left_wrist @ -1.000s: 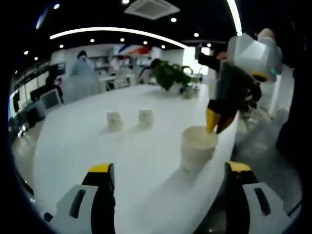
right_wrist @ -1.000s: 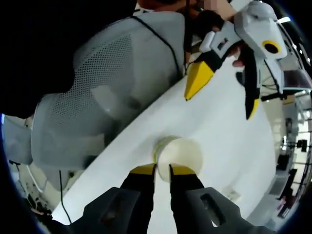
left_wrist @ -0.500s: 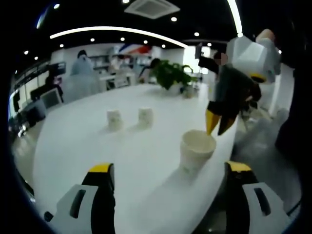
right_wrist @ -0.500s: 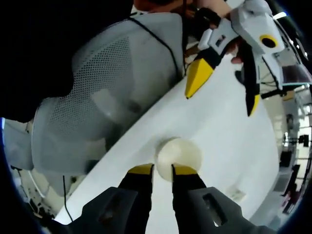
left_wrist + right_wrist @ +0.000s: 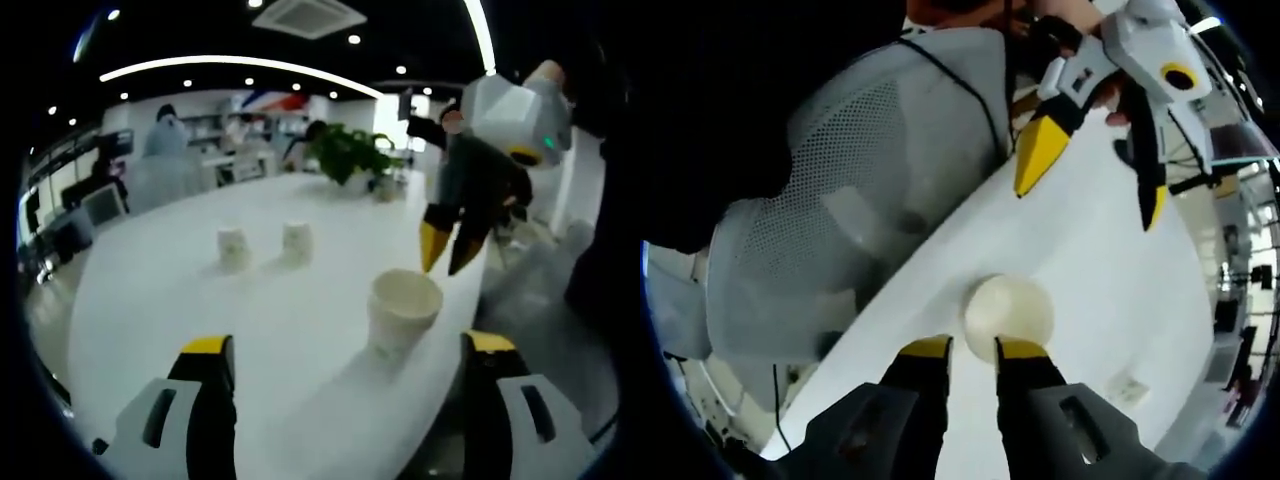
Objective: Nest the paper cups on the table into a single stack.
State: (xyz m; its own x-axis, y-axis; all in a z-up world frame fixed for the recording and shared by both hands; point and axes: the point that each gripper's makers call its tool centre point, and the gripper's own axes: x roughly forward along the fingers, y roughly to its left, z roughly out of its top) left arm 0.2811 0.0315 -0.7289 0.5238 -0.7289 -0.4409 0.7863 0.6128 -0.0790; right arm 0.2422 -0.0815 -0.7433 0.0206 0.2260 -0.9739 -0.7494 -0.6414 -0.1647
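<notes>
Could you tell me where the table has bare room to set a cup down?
The table is bare between the two far cups and the left gripper. Its right edge is crowded: the near cup stands there under the right gripper.

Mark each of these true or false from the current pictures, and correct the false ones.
1. Three paper cups stand on the table. True: the near cup stands upright, and two far cups sit side by side.
2. The right claw grips the near cup's rim. False: it hangs just above the cup, its jaws parted and clear of the rim.
3. The left claw is open and holds nothing. True.
4. The cups are already nested. False: all three stand apart on the white table.
5. A potted plant stands at the table's far end. True.
</notes>
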